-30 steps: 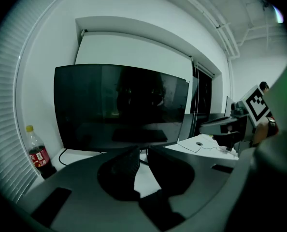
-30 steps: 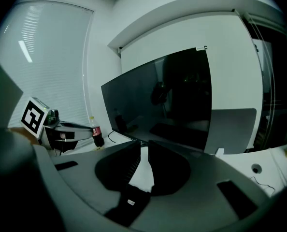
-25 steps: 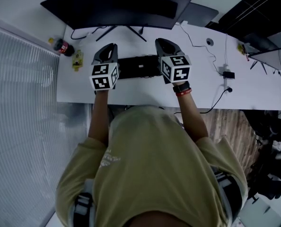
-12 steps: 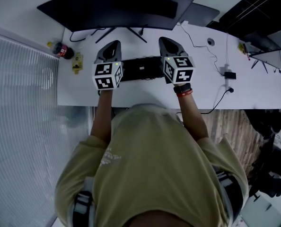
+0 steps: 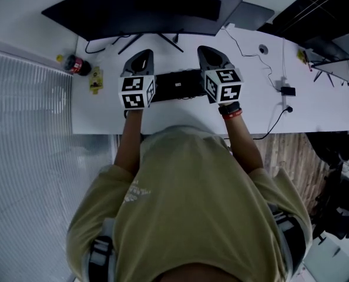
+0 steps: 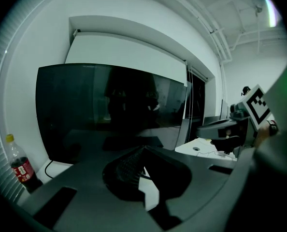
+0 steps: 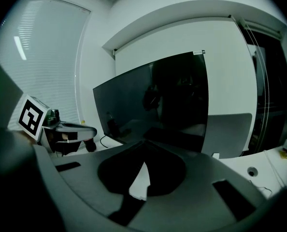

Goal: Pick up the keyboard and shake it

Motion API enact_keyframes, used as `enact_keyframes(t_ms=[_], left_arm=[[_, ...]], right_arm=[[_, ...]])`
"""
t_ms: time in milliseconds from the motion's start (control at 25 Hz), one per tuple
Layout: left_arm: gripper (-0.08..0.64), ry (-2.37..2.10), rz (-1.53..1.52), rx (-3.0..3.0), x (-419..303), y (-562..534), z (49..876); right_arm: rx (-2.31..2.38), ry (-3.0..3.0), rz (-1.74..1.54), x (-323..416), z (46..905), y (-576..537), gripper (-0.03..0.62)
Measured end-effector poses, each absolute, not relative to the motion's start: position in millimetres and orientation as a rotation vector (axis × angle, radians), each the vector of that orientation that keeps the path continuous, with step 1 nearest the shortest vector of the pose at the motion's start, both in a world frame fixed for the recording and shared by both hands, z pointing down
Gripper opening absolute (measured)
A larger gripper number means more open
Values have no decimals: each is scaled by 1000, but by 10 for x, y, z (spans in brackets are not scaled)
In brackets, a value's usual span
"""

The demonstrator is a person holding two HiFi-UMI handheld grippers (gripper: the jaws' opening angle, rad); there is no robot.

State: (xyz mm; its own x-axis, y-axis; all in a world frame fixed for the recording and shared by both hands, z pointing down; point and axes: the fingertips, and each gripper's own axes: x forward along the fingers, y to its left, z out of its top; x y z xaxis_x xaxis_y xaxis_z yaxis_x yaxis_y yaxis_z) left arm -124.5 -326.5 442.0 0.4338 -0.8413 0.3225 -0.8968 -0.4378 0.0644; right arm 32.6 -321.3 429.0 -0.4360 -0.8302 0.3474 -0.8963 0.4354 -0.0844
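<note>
Black keyboard is flat on the white desk, left gripper just slid up to its end, right gripper at the other, both jaws closed empty, so no lift yet.

**Tongs at the keyboard's ends**

A person is leaning over a white bench, holding left tongs and right tongs at either end of a black keyboard. A monitor is standing behind it, and a bottle is sitting far left.

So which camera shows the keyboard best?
The head view: the keyboard shows between the left gripper and right gripper. The left gripper view catches only some keys under its jaws; the right gripper view shows nothing clear.
</note>
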Motion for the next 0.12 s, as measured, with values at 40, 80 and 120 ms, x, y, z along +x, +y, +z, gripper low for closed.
enact_keyframes(t_ms=[40,80,120], left_arm=[[18,-1514,363,2459,-1266,-3274,4457],[18,-1509,368,2457,-1290,-3282,4497],[18,-1504,374,2454,-1314,-3291,4538]], right_arm=[[1482,-2432,371,321,4321,-3224,21],[1463,-2427,364,317,4355,-3235,21],[1443,-2422,357,313,4390,-3247,21]])
